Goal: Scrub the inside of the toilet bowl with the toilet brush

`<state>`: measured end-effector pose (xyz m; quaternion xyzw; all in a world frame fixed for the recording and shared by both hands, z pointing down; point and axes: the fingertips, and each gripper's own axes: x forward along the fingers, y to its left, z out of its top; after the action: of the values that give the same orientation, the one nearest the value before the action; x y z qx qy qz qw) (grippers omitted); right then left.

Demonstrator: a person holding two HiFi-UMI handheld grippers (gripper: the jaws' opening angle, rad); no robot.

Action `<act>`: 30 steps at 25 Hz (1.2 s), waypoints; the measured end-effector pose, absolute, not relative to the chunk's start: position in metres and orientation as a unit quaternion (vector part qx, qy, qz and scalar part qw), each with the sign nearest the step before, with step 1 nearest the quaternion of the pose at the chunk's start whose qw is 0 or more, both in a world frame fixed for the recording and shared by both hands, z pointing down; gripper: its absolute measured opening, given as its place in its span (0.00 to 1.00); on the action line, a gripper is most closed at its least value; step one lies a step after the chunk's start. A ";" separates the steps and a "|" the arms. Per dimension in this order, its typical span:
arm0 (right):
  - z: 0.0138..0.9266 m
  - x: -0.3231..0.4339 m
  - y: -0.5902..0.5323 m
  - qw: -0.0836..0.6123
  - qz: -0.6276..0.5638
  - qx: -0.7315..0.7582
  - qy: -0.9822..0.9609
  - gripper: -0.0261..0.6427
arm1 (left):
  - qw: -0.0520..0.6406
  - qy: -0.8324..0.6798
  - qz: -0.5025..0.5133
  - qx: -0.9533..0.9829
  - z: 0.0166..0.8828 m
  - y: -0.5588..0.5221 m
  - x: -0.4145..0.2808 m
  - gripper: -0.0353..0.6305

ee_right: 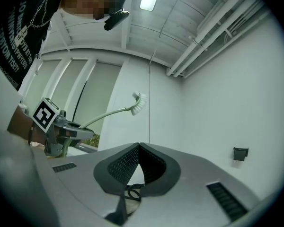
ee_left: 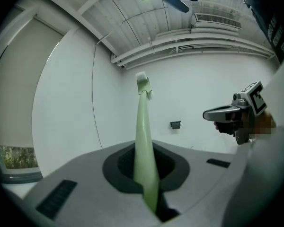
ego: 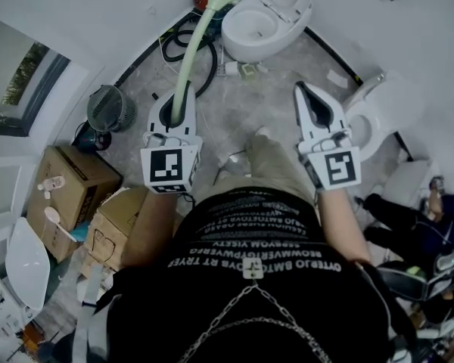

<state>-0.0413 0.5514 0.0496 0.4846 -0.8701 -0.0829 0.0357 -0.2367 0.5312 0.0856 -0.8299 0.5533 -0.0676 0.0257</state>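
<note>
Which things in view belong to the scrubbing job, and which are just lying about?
For the job:
toilet brush, clamped in the left gripper
toilet ahead, which the brush points toward
right gripper, shut and empty

Just lying about:
second toilet at the right
floor fan
cardboard boxes
black hose

Ahead of both claws, bare floor (ego: 246, 100) lies open up to the toilet bowl (ego: 246, 40). Only the toilet brush (ego: 193, 48), clamped in the left claw (ego: 174, 104), reaches across that space. To that claw's left stand a black hose (ego: 166, 50) and a fan (ego: 106, 108). A second toilet (ego: 374, 119) crowds the right claw (ego: 301, 89) on its right.
</note>
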 end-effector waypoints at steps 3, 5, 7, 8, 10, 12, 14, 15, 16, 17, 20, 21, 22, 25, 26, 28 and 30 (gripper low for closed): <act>0.050 -0.036 0.533 0.031 -0.079 0.481 -0.873 0.04 | 0.026 0.560 -0.069 -0.825 0.085 0.515 -0.234 0.06; 0.050 -0.031 0.518 0.029 -0.077 0.479 -0.874 0.04 | 0.026 0.563 -0.073 -0.823 0.085 0.501 -0.229 0.06; 0.051 -0.026 0.503 0.028 -0.074 0.478 -0.875 0.04 | 0.027 0.563 -0.077 -0.823 0.084 0.487 -0.224 0.06; 0.053 -0.024 0.496 0.028 -0.072 0.478 -0.875 0.04 | 0.028 0.562 -0.078 -0.823 0.084 0.481 -0.221 0.06; 0.057 -0.019 0.484 0.031 -0.067 0.477 -0.876 0.04 | 0.028 0.559 -0.079 -0.825 0.084 0.469 -0.215 0.06; 0.063 -0.014 0.471 0.032 -0.060 0.478 -0.876 0.04 | 0.025 0.558 -0.079 -0.826 0.088 0.457 -0.210 0.06; 0.068 -0.009 0.461 0.032 -0.055 0.479 -0.876 0.04 | 0.016 0.556 -0.085 -0.826 0.097 0.449 -0.207 0.06; 0.070 -0.008 0.457 0.032 -0.054 0.479 -0.876 0.04 | 0.010 0.556 -0.089 -0.827 0.102 0.445 -0.205 0.06; 0.072 -0.005 0.453 0.033 -0.053 0.479 -0.876 0.04 | 0.006 0.555 -0.092 -0.827 0.106 0.442 -0.203 0.06; 0.073 -0.002 0.448 0.035 -0.051 0.479 -0.876 0.04 | 0.006 0.554 -0.093 -0.827 0.108 0.436 -0.201 0.06; 0.076 0.008 0.432 0.034 -0.043 0.483 -0.874 0.04 | 0.003 0.557 -0.087 -0.826 0.108 0.415 -0.190 0.06; 0.077 0.011 0.426 0.033 -0.041 0.484 -0.873 0.04 | -0.001 0.558 -0.087 -0.825 0.109 0.408 -0.188 0.06; 0.078 0.013 0.420 0.034 -0.040 0.485 -0.873 0.04 | -0.003 0.558 -0.089 -0.825 0.109 0.401 -0.186 0.06; 0.077 0.019 0.401 0.040 -0.039 0.485 -0.873 0.04 | 0.000 0.555 -0.088 -0.827 0.106 0.382 -0.177 0.06; 0.076 0.022 0.393 0.040 -0.040 0.486 -0.872 0.04 | 0.002 0.554 -0.086 -0.828 0.104 0.375 -0.173 0.06; 0.076 0.027 0.378 0.037 -0.041 0.487 -0.871 0.04 | 0.005 0.553 -0.086 -0.829 0.106 0.361 -0.168 0.06; 0.077 0.031 0.366 0.038 -0.040 0.486 -0.872 0.04 | 0.001 0.555 -0.088 -0.827 0.108 0.348 -0.163 0.06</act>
<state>0.0313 0.3661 0.0773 0.4862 -0.8721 -0.0401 0.0382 -0.1635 0.3485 0.1085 -0.8275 0.5546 -0.0876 0.0006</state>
